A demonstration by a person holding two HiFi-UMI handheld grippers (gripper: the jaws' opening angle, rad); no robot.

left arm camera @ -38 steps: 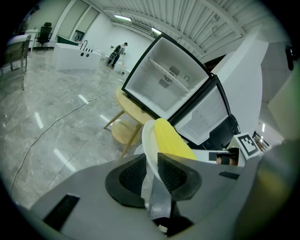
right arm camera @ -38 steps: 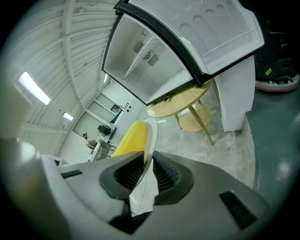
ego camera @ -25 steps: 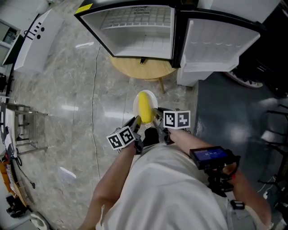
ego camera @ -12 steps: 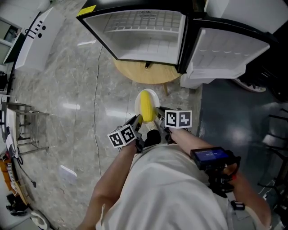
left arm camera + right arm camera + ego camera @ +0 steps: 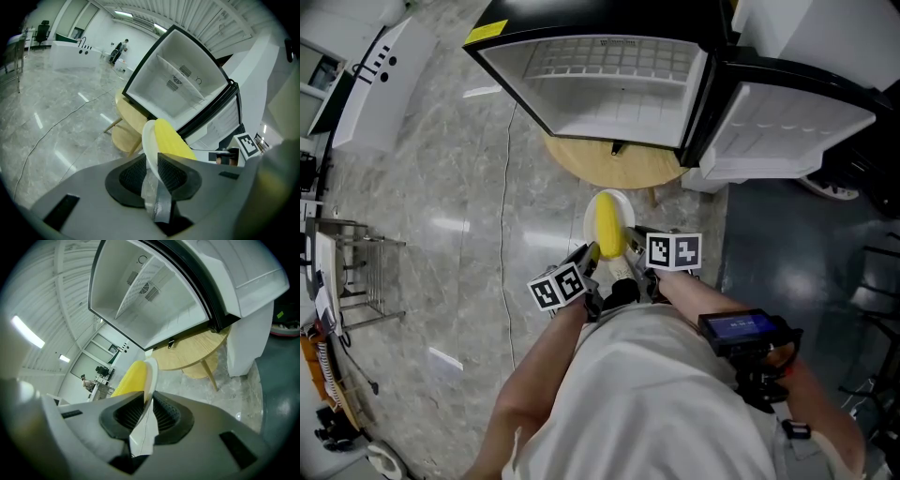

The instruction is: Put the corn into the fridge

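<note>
I read bright, even overhead lighting. Ceiling strips (image 5: 123, 14) leave glare streaks on the polished floor (image 5: 450, 225). Both gripper views bend strongly and darken at the corners; the close foreground is soft.

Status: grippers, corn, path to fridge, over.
Both left gripper and right gripper shut on plate rim. On it, corn. Ahead, fridge open; nothing seen blocking.

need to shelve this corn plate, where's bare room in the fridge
The fridge looks empty: the wire shelf and the floor under it are both bare. Door racks bare too. The table below is mostly covered by the fridge.
</note>
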